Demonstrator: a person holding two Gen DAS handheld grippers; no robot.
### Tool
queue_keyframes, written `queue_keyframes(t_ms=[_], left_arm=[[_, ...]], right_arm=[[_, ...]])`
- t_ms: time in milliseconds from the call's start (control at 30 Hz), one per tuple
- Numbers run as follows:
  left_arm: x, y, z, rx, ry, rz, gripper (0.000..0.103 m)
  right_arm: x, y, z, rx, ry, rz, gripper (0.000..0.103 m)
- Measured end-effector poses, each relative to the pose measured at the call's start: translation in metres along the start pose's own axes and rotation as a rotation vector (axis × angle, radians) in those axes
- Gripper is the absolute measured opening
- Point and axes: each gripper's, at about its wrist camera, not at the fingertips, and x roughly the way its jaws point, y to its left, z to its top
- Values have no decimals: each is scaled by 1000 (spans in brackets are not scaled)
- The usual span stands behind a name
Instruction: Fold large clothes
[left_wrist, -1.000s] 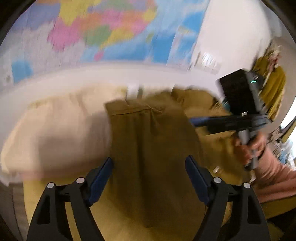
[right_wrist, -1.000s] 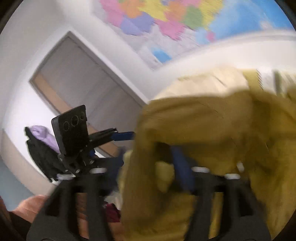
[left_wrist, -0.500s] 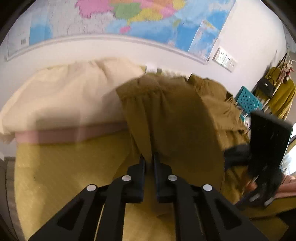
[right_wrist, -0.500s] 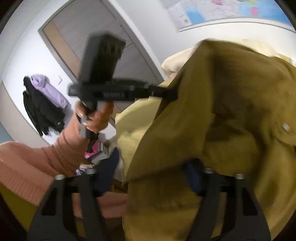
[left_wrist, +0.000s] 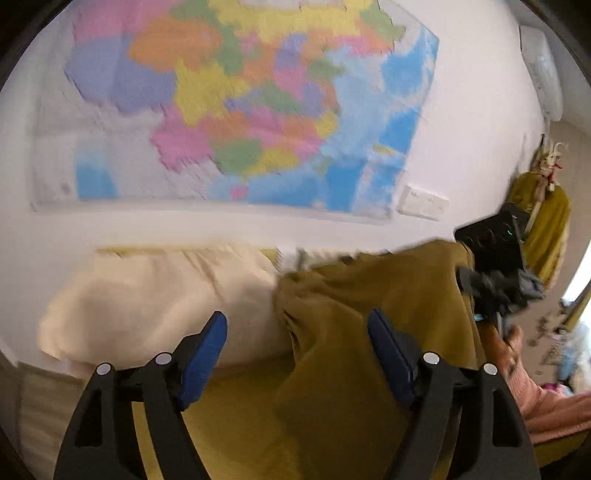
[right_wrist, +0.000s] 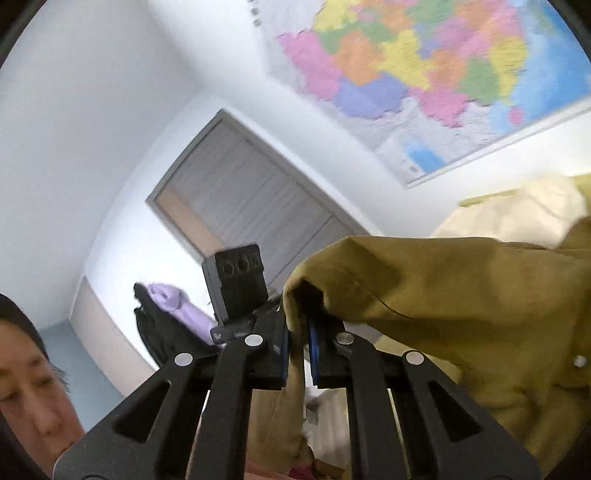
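The map (left_wrist: 236, 122) is smeared by motion blur, its labels unreadable. The garment (left_wrist: 369, 332) is cut off at the left-wrist frame's bottom edge; its held edge is hidden between the right gripper's (right_wrist: 297, 347) fingers (right_wrist: 282, 345). A face (right_wrist: 26, 384) is cropped at the left edge.

Both views were evenly bright, lit by soft daylight; a glaring window strip (left_wrist: 576, 284) burned out at the left wrist view's right edge. Motion blur smeared the wall map (left_wrist: 236, 110) and the cream bedding (left_wrist: 155, 302). Fisheye distortion bent the door frame (right_wrist: 243, 206), and dark vignetting ringed the corners. Shadows were faint and soft.
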Motion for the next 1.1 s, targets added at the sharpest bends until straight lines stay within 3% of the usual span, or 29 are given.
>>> queue_keyframes(t_ms=[100,133,200,300,367,467,533,600,700,767,800,833,900,967,1100], left_arm=[[30,2,-21,-18,94,-90,79],[44,3,-32,-35,147,-137,80],[70,2,-49,-38,216,-143,80],[105,1,-72,-64,317,-191,80],[125,2,-85,-80,375,-222,80],[136,0,-91,-92,399,-250,79],[138,-3,-91,-85,392,-255,78],[139,-7,-89,-80,380,-258,73],[138,-16,-86,-65,363,-252,55],[132,-19,-81,-58,339,-250,35],[127,-22,-76,-46,324,-248,35],[122,-27,-71,-31,306,-234,33],[106,-38,-56,10,249,-227,31],[91,-54,-37,53,181,-251,35],[98,-89,-14,119,155,-369,42]], right_arm=[[-33,-17,-11,32,6,-88,13],[-46,-27,-22,59,8,-139,20],[-67,-48,-40,109,19,-221,33],[-97,-79,-63,192,29,-440,46],[-120,-96,-75,256,18,-515,58],[-127,-91,-95,236,27,-518,78],[-118,-79,-102,190,56,-480,98],[-106,-69,-107,145,87,-448,98],[-79,-59,-122,86,176,-430,98],[-67,-60,-131,70,223,-422,88],[-66,-61,-134,79,223,-392,79],[-68,-61,-134,86,215,-377,76],[-81,-52,-135,37,172,-458,77],[-97,-42,-134,16,113,-483,78],[-111,-23,-130,-31,23,-528,94]])
